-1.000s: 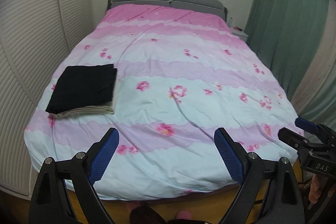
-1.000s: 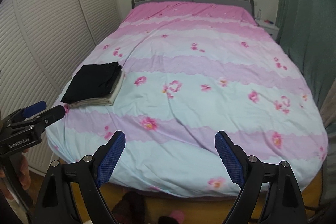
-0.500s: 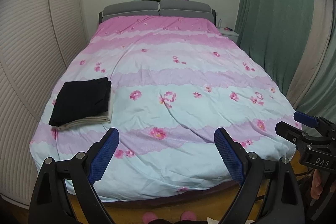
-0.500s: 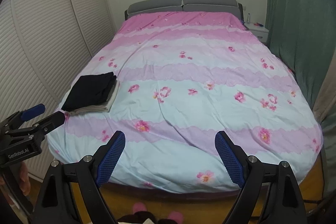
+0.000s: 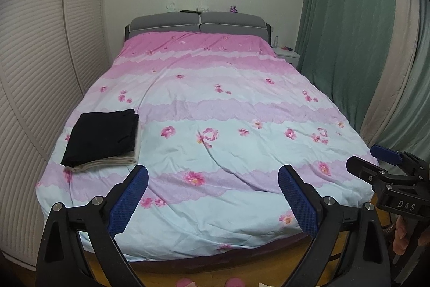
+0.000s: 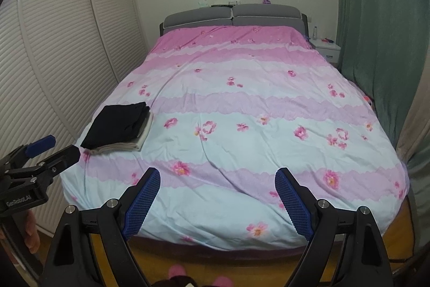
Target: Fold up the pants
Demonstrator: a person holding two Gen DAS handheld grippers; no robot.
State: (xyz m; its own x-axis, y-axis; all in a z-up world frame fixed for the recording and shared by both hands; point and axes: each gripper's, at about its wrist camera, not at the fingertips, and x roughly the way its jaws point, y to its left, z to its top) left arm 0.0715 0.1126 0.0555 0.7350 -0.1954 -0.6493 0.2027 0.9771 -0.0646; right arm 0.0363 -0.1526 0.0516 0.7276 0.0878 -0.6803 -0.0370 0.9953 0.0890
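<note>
Folded black pants [image 5: 100, 135] lie on top of folded beige pants [image 5: 113, 162] at the near left of the bed; the stack also shows in the right wrist view, black [image 6: 117, 123] over beige [image 6: 121, 147]. My left gripper [image 5: 213, 197] is open and empty, held off the foot of the bed. My right gripper [image 6: 217, 199] is open and empty, also off the foot of the bed. Each gripper shows at the edge of the other's view: the right one [image 5: 376, 163] and the left one [image 6: 53, 149].
The bed has a pink, lilac and pale blue floral duvet [image 5: 228, 125] and a grey headboard [image 5: 199, 22]. Louvred wardrobe doors [image 5: 40, 71] stand on the left, green curtains [image 5: 349, 31] on the right, a white nightstand [image 5: 289, 55] at the far right. Wooden floor [image 5: 215, 276] below.
Both grippers have drawn back from the bed and risen, so more of the room and floor shows. The folded stack has not moved. Both grippers stay open.
</note>
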